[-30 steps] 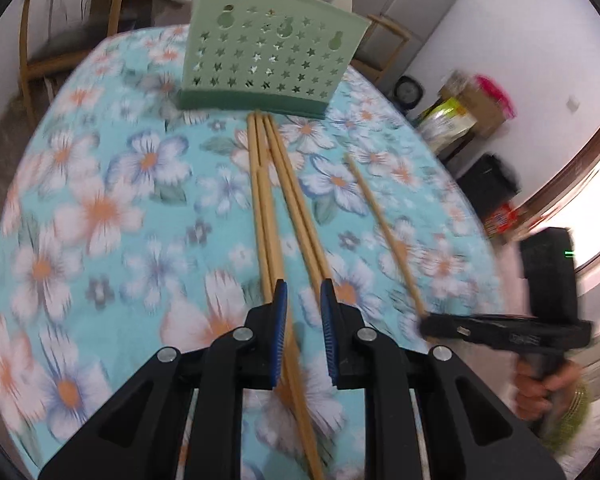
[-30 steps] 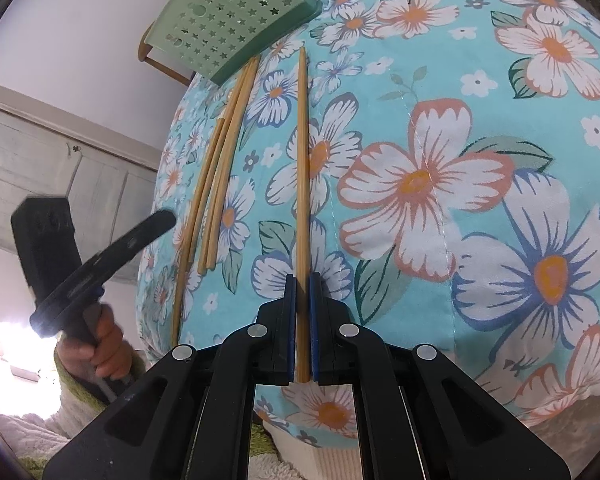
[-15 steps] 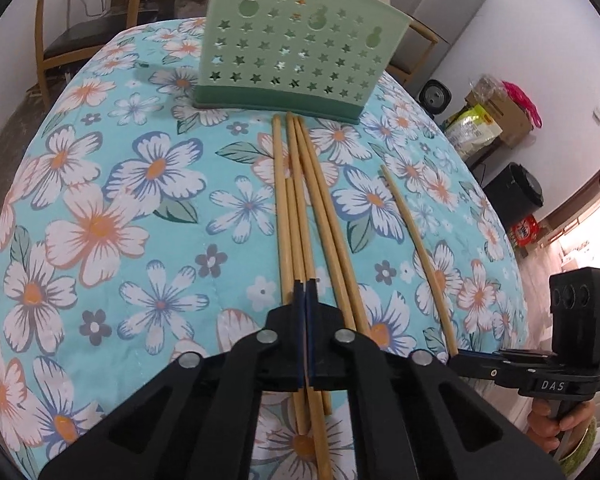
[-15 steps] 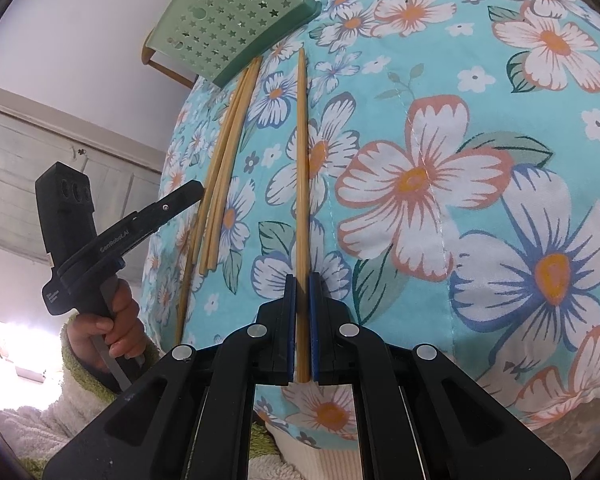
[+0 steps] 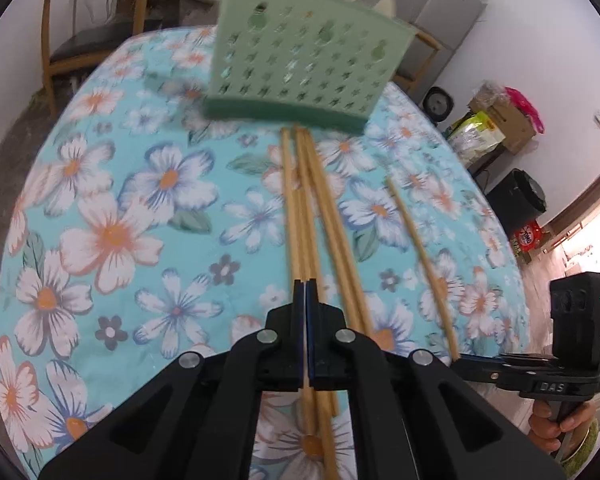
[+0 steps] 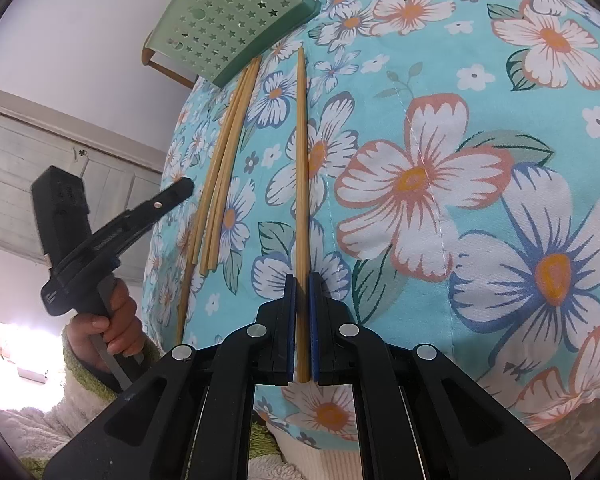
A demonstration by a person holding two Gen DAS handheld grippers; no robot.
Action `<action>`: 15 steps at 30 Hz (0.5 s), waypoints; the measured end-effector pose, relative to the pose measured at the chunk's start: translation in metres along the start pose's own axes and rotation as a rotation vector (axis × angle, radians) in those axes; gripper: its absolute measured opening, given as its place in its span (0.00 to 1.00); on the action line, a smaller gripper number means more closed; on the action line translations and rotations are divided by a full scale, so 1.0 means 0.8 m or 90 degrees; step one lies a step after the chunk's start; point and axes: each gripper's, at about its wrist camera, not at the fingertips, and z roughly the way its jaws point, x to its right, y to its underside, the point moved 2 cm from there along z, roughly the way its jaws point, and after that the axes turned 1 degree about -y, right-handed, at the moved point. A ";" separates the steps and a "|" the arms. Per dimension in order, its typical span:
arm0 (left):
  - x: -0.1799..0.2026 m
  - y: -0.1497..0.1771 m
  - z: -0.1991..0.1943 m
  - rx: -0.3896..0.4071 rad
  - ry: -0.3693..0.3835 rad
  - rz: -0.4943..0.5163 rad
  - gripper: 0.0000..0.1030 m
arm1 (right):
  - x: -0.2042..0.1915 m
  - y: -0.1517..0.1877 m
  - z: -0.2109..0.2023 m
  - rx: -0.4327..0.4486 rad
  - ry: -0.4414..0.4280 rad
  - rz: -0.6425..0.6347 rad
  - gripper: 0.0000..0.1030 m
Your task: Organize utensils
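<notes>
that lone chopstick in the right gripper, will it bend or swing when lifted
The lone chopstick looks like straight, thin bamboo, so probably stiff and light. The right gripper pinches it near one end, so the long free end may droop or pivot. On the floral tablecloth, its slim shape could roll if nudged.

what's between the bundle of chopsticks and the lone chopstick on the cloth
Nothing: only bare floral tablecloth separates the bundle of chopsticks from the lone chopstick, shown clearly in the right wrist view.
</notes>
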 end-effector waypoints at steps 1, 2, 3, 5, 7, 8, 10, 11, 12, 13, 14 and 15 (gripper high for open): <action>-0.008 0.002 0.007 -0.018 0.019 -0.023 0.02 | 0.000 0.000 0.000 0.000 -0.001 0.001 0.04; -0.015 0.004 0.011 -0.027 0.042 -0.050 0.03 | 0.000 0.000 0.000 0.000 -0.002 0.002 0.04; -0.020 0.005 0.012 -0.029 0.060 -0.071 0.05 | 0.001 0.000 0.000 0.000 -0.002 0.002 0.04; -0.035 0.008 0.019 -0.048 0.118 -0.132 0.06 | 0.001 0.000 0.000 0.000 -0.003 0.004 0.04; -0.047 0.011 0.025 -0.063 0.163 -0.188 0.07 | 0.001 -0.001 0.000 -0.001 -0.001 0.003 0.04; -0.053 0.012 0.028 -0.067 0.184 -0.213 0.07 | 0.001 -0.001 0.001 -0.001 -0.001 0.003 0.04; -0.061 0.015 0.030 -0.073 0.212 -0.244 0.07 | 0.001 -0.001 0.001 -0.001 -0.002 0.004 0.04; -0.063 0.016 0.032 -0.074 0.222 -0.255 0.07 | 0.001 -0.001 0.002 -0.001 -0.003 0.005 0.04; -0.064 0.017 0.032 -0.073 0.227 -0.260 0.07 | 0.002 -0.001 0.002 -0.001 -0.004 0.006 0.04; -0.063 0.017 0.032 -0.072 0.229 -0.261 0.07 | 0.002 -0.001 0.002 -0.001 -0.005 0.008 0.04; -0.062 0.018 0.032 -0.069 0.229 -0.259 0.07 | 0.003 -0.001 0.002 -0.001 -0.006 0.008 0.04; -0.062 0.018 0.031 -0.066 0.228 -0.258 0.07 | 0.003 -0.001 0.002 -0.001 -0.006 0.009 0.04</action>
